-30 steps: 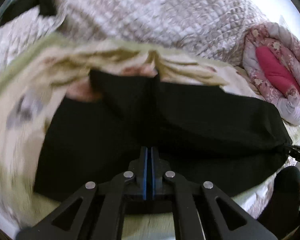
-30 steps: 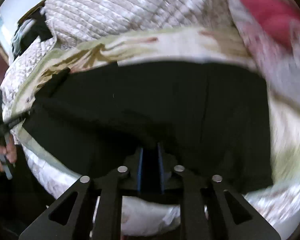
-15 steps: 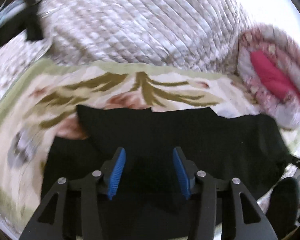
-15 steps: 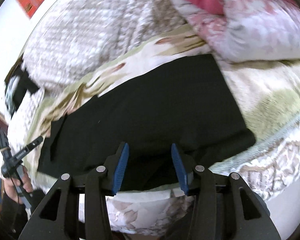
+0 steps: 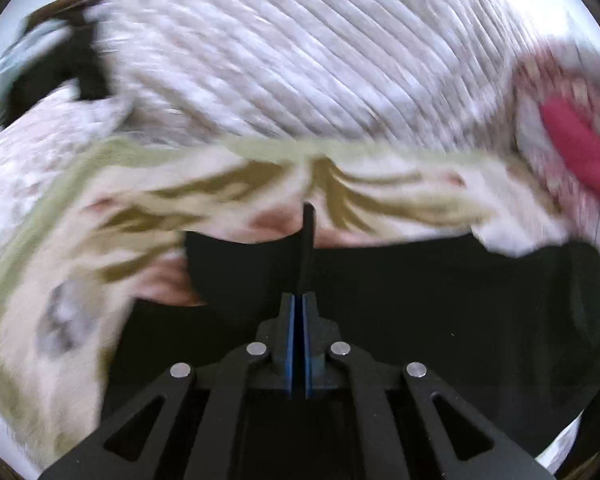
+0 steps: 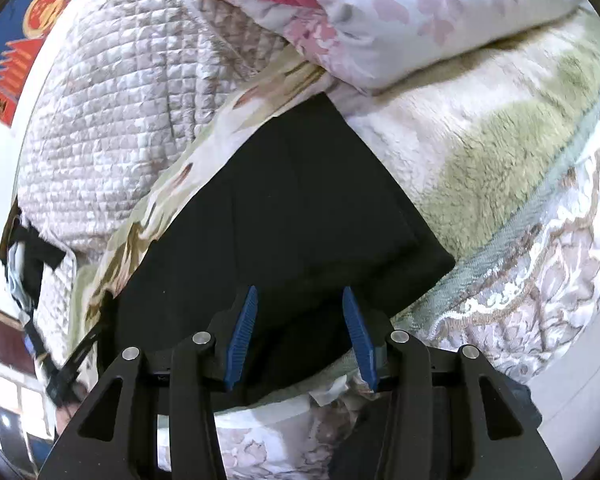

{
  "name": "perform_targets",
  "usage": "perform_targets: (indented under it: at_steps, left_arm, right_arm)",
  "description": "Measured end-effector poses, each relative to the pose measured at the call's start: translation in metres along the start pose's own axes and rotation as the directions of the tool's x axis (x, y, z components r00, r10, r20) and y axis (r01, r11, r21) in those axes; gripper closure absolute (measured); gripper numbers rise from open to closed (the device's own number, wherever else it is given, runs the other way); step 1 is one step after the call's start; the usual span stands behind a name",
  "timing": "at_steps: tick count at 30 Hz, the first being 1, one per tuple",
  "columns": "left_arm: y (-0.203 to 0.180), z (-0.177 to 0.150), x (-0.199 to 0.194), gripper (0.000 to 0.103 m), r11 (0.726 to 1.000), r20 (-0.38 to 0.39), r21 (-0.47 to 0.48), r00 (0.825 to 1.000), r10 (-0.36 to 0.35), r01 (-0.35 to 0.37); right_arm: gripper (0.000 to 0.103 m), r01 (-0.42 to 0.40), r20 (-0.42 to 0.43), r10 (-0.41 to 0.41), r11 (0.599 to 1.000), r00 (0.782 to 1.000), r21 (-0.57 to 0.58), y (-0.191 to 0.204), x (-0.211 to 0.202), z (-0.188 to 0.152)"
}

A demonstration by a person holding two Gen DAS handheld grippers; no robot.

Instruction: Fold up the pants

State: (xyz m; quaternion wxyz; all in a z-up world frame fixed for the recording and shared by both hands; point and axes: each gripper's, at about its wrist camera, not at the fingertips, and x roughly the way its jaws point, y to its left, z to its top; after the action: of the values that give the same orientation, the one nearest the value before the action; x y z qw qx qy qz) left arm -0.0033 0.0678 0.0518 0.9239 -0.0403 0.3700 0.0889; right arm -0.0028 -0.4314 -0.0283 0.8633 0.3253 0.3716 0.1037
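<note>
The black pants lie folded on a cream and green floral blanket on the bed. In the left wrist view the pants fill the lower half, and my left gripper is shut on a thin upright fold of the black cloth. My right gripper is open and empty, its blue pads spread just above the near edge of the pants. The left gripper also shows in the right wrist view at the pants' far left end.
A quilted beige bedspread rises behind the blanket. A pink floral pillow lies at the pants' right end; it also shows in the left wrist view. A dark bag sits at the far left. The bed's edge runs along the near side.
My left gripper opened, then shut again on a fold of the pants. My right gripper let go, opened and drew back to the right end of the pants.
</note>
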Motion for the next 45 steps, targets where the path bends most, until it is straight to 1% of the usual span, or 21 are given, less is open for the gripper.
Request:
perform_targets:
  at_steps: [1, 3, 5, 8, 9, 12, 13, 14, 16, 17, 23, 27, 29, 31, 33, 35, 37, 40, 42, 44, 45]
  left_arm:
    - [0.017, -0.003, -0.013, 0.098, 0.998, 0.022, -0.058, 1.0, 0.017, -0.016]
    - [0.044, -0.011, -0.027, 0.098, 0.99, 0.032, -0.138, 0.999, 0.026, -0.021]
    - [0.068, -0.026, -0.033, 0.098, 0.98, 0.003, -0.201, 1.0, 0.011, -0.01]
    - [0.085, -0.048, -0.027, 0.098, 0.972, -0.054, -0.234, 0.999, -0.006, -0.006]
    - [0.093, -0.055, -0.023, 0.098, 0.963, -0.079, -0.269, 0.997, -0.025, 0.003]
    - [0.103, -0.068, -0.017, 0.096, 0.932, -0.101, -0.359, 0.991, -0.084, 0.043]
    - [0.105, -0.07, -0.015, 0.092, 0.924, -0.108, -0.38, 0.989, -0.098, 0.05]
    - [0.106, -0.071, -0.013, 0.084, 0.917, -0.112, -0.395, 0.988, -0.109, 0.057]
    - [0.109, -0.073, -0.01, 0.073, 0.9, -0.103, -0.427, 0.984, -0.148, 0.09]
    - [0.11, -0.073, -0.009, 0.071, 0.893, -0.097, -0.439, 0.982, -0.162, 0.103]
    - [0.109, -0.064, 0.006, 0.07, 0.897, -0.09, -0.434, 0.986, -0.14, 0.088]
    - [0.105, -0.06, 0.01, 0.071, 0.909, -0.094, -0.412, 0.989, -0.115, 0.067]
    - [0.103, -0.059, 0.012, 0.073, 0.916, -0.097, -0.398, 0.99, -0.103, 0.057]
    - [0.103, -0.059, 0.012, 0.078, 0.922, -0.105, -0.385, 0.991, -0.087, 0.04]
    - [0.107, -0.059, 0.012, 0.078, 0.918, -0.106, -0.394, 0.99, -0.096, 0.047]
    - [0.108, -0.06, 0.012, 0.079, 0.918, -0.108, -0.393, 0.989, -0.096, 0.046]
    - [0.107, -0.061, 0.012, 0.079, 0.922, -0.108, -0.384, 0.99, -0.092, 0.044]
    - [0.105, -0.06, 0.013, 0.079, 0.926, -0.106, -0.376, 0.991, -0.088, 0.042]
    - [0.104, -0.059, 0.014, 0.079, 0.926, -0.107, -0.375, 0.99, -0.087, 0.041]
    - [0.104, -0.057, 0.015, 0.09, 0.928, -0.109, -0.371, 0.99, -0.088, 0.041]
    - [0.104, -0.057, 0.016, 0.091, 0.929, -0.111, -0.369, 0.99, -0.088, 0.041]
  right_arm:
    - [0.058, 0.004, 0.003, -0.004, 1.0, 1.0, 0.018, 0.0, -0.001, -0.001]
    - [0.058, 0.015, 0.006, -0.015, 0.999, 1.0, 0.03, 0.002, -0.004, -0.003]
    - [0.058, 0.03, 0.016, -0.03, 0.999, 0.999, 0.022, 0.005, -0.005, -0.003]
    - [0.058, 0.044, 0.014, -0.045, 0.999, 0.999, 0.025, 0.006, 0.0, -0.002]
    - [0.058, 0.048, 0.015, -0.049, 0.998, 0.999, 0.026, 0.006, 0.0, -0.002]
    - [0.057, 0.049, 0.019, -0.05, 0.999, 0.999, 0.023, 0.007, -0.002, -0.002]
    - [0.057, 0.045, 0.02, -0.045, 0.999, 0.999, 0.031, 0.006, -0.003, -0.002]
    - [0.057, 0.042, 0.021, -0.042, 0.998, 0.999, 0.038, 0.005, -0.003, -0.002]
    - [0.057, 0.037, 0.023, -0.038, 0.998, 0.999, 0.044, 0.005, -0.004, -0.001]
    - [0.057, 0.036, 0.024, -0.037, 0.998, 0.999, 0.045, 0.004, -0.004, -0.001]
    - [0.057, 0.02, 0.05, -0.024, 0.997, 0.998, 0.08, -0.002, 0.001, 0.001]
    - [0.057, 0.014, 0.081, -0.02, 0.998, 0.997, 0.068, -0.002, -0.004, 0.0]
    - [0.057, 0.01, 0.088, -0.016, 0.997, 0.996, 0.072, -0.003, -0.004, 0.0]
    - [0.057, 0.012, 0.094, -0.019, 0.997, 0.995, 0.08, -0.004, -0.005, 0.001]
    - [0.057, 0.017, 0.1, -0.025, 0.997, 0.995, 0.075, -0.002, -0.01, -0.001]
    - [0.057, 0.068, 0.11, -0.075, 0.995, 0.991, 0.07, -0.001, -0.016, -0.003]
    - [0.057, 0.084, 0.12, -0.095, 0.992, 0.988, 0.095, -0.002, -0.021, -0.003]
    - [0.056, 0.083, 0.099, -0.093, 0.992, 0.991, 0.099, -0.001, -0.011, 0.002]
    - [0.056, 0.071, 0.095, -0.084, 0.988, 0.992, 0.135, -0.005, -0.003, 0.008]
    - [0.055, 0.061, 0.118, -0.079, 0.986, 0.99, 0.153, -0.005, -0.003, 0.011]
    - [0.055, 0.059, 0.131, -0.078, 0.987, 0.988, 0.149, -0.004, -0.002, 0.012]
